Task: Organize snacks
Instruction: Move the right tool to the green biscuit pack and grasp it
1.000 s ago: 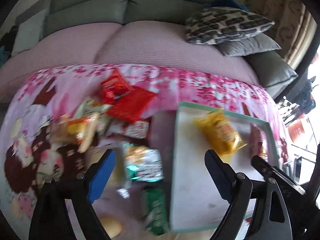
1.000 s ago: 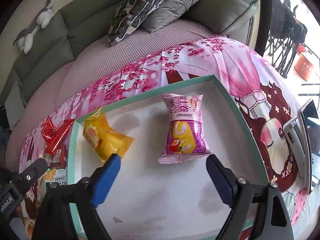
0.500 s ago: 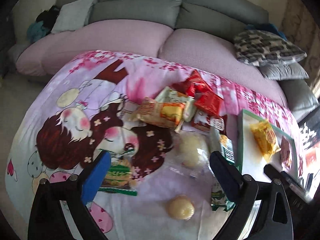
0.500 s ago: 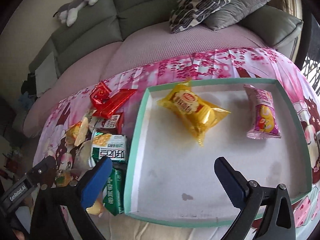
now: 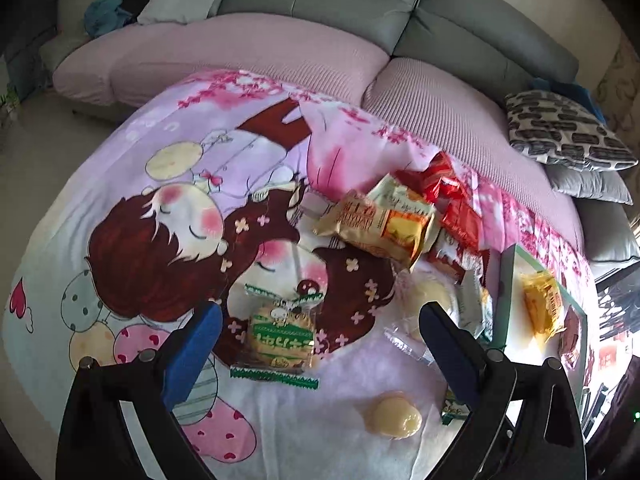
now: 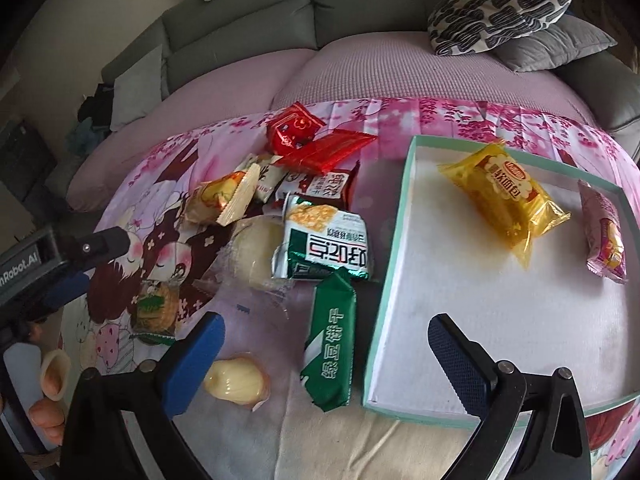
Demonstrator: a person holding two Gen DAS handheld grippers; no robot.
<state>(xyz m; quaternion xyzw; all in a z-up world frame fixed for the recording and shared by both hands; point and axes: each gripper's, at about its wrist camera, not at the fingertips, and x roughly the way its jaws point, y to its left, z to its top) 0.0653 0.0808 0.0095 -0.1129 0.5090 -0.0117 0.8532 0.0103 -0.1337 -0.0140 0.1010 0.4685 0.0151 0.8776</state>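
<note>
Right wrist view, green wafer pack (image 6: 331, 340), crinkled, beside teal tray (image 6: 390, 264)

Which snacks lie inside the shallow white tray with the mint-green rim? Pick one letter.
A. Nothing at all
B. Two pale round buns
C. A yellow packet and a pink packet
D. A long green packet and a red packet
C: in the right wrist view the yellow packet and the pink packet lie on the floor of the white tray; every other snack is on the cloth outside it.
</note>
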